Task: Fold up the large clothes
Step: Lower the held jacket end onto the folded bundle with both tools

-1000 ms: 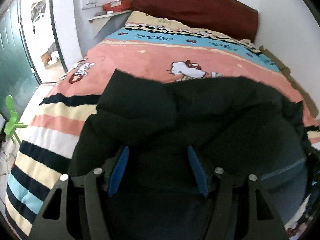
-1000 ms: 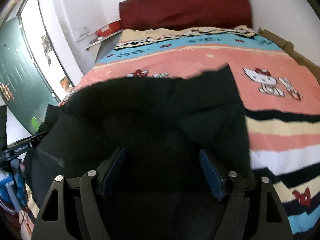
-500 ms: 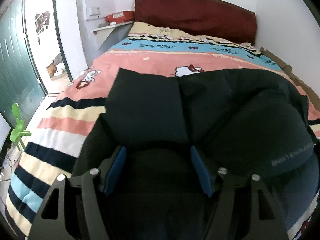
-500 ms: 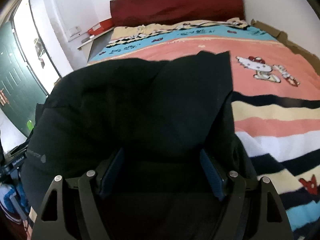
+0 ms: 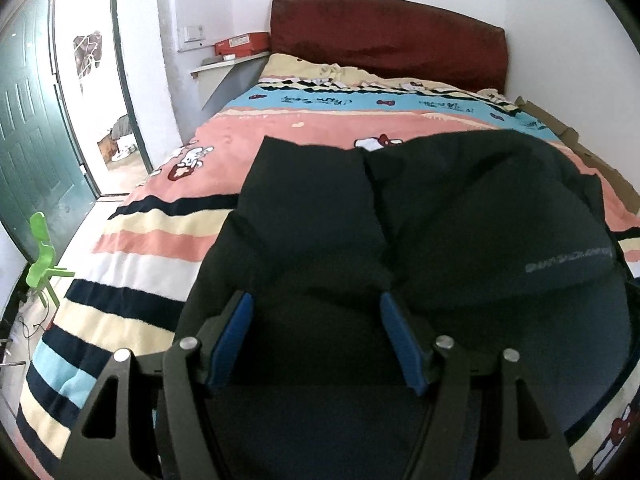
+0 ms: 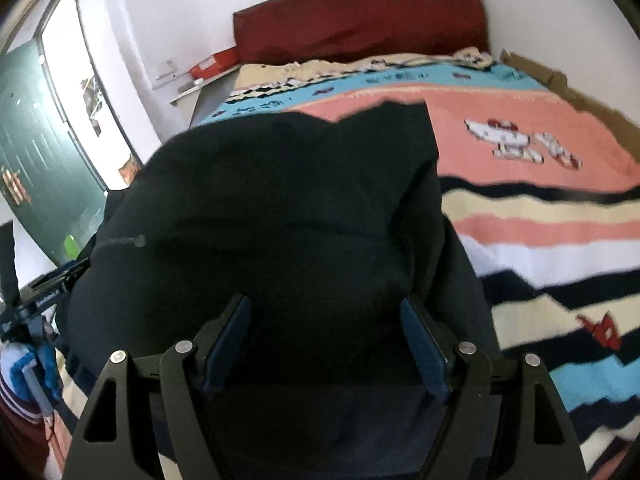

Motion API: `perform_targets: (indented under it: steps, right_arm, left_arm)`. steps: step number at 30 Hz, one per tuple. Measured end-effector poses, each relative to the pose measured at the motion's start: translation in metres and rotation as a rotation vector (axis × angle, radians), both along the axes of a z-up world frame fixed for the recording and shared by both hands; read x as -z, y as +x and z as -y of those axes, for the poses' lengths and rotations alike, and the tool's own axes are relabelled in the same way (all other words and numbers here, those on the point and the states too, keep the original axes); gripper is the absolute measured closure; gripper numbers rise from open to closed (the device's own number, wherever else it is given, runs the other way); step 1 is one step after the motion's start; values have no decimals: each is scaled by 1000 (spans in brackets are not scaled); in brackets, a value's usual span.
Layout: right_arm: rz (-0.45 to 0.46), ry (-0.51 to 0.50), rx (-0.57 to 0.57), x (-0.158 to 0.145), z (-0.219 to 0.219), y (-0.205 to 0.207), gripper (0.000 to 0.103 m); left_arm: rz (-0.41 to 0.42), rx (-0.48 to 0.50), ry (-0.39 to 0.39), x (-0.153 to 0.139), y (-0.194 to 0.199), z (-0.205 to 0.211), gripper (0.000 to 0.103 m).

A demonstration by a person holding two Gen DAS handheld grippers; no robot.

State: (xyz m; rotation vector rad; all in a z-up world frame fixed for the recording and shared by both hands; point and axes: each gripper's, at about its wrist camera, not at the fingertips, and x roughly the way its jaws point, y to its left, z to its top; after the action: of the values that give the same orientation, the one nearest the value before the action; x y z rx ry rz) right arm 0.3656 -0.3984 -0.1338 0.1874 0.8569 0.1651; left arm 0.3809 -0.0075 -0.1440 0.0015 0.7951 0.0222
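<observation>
A: Both claws up over the bed (image 5: 168,236) here, black garment (image 5: 460,216) draped ahead of them, its far edge out on the pink band.

B: Left claw (image 5: 316,330), fingers spread wide with dark cloth bunched between; whether it truly grips, I can't tell. Right claw (image 6: 326,338), same story.

A: My call: carry both corners forward level, lay the fold flat, edges matched.

B: Watch the bulge at the printed lettering (image 5: 568,260); it could trap air. Green chair (image 5: 42,260) and door (image 5: 36,136) sit well clear on the left.
</observation>
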Motion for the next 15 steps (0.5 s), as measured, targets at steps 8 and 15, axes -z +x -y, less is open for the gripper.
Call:
perform_targets:
  steps: [8, 15]
  right_arm:
    - [-10, 24, -7, 22, 3, 3, 21]
    - [-21, 13, -5, 21, 2, 4, 21]
  left_arm:
    - [30, -1, 7, 10, -5, 3, 38]
    - [29, -1, 10, 11, -6, 3, 38]
